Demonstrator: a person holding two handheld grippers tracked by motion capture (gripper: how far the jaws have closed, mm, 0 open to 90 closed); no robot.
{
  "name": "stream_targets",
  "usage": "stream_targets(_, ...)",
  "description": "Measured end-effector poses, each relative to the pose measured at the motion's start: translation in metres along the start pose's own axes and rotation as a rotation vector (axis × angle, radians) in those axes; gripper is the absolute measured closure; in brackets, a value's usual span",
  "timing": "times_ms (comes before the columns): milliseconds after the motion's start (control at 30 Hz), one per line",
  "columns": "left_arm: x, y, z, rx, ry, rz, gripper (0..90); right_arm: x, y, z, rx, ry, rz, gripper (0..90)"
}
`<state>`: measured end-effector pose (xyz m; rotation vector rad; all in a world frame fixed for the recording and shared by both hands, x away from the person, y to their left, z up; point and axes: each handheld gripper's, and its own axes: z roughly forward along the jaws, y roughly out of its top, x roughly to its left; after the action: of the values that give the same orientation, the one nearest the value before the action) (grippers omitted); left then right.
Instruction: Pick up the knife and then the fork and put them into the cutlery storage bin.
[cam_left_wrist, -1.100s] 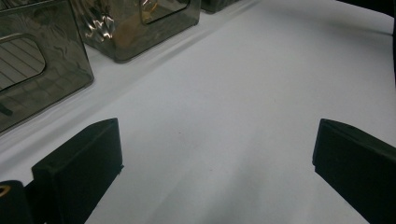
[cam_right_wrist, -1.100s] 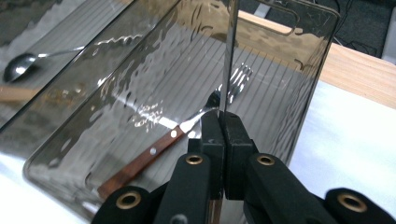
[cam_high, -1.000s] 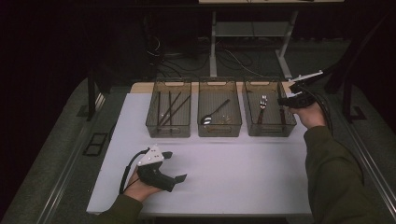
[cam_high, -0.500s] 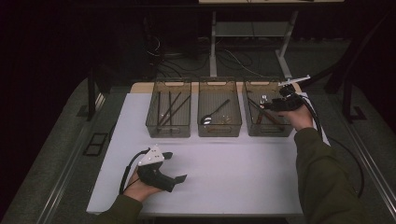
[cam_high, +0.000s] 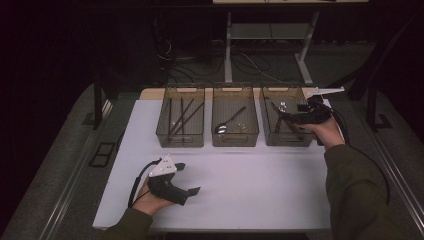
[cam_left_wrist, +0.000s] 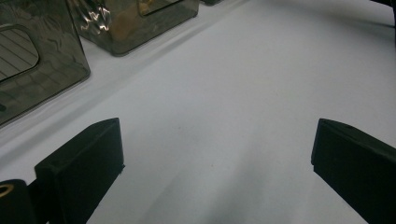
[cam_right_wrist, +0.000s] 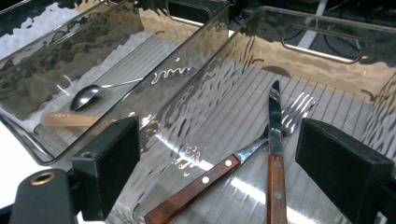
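Observation:
Three clear bins stand in a row at the far side of the white table (cam_high: 250, 190). The right bin (cam_high: 270, 139) (cam_right_wrist: 327, 37) holds a wooden-handled knife (cam_right_wrist: 274, 140) and a fork (cam_right_wrist: 299, 109). My right gripper (cam_high: 283, 116) (cam_right_wrist: 219, 140) hovers over this bin, open, with nothing between its jaws. The knife and fork lie just beyond and below its fingers (cam_right_wrist: 112, 158). A spoon (cam_high: 227, 122) (cam_right_wrist: 86, 95) rests in the middle bin (cam_high: 235, 141). My left gripper (cam_high: 187, 178) (cam_left_wrist: 215, 140) sits low over the table's near left, open and holding nothing.
The left bin (cam_high: 180, 142) holds several dark thin sticks. A pale stick-like piece (cam_right_wrist: 70, 119) lies next to the spoon. Cables trail from both grippers. A table frame and loose cables stand on the dark floor beyond the bins.
My right gripper has moved left and down, from past the right bin's outer edge to above its inside. The left gripper has stayed put.

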<state>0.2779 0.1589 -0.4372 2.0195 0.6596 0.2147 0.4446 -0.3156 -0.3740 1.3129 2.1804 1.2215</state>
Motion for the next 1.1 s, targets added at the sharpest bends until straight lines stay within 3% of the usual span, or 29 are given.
stream_targets(467,0.001,-0.001,0.002,0.016,0.0,-0.008,1.8,0.023,-0.019,-0.024,-0.044,0.022,-0.037,13.4)
stream_targets(600,0.0,0.0,0.002,0.018,-0.002,-0.003,2.1,0.031,-0.029,-0.031,-0.05,0.047,-0.047,13.4)
stream_targets(1100,0.001,0.0,-0.001,0.011,-0.001,-0.004,1.9,0.06,-0.071,-0.04,-0.076,0.072,-0.08,13.4)
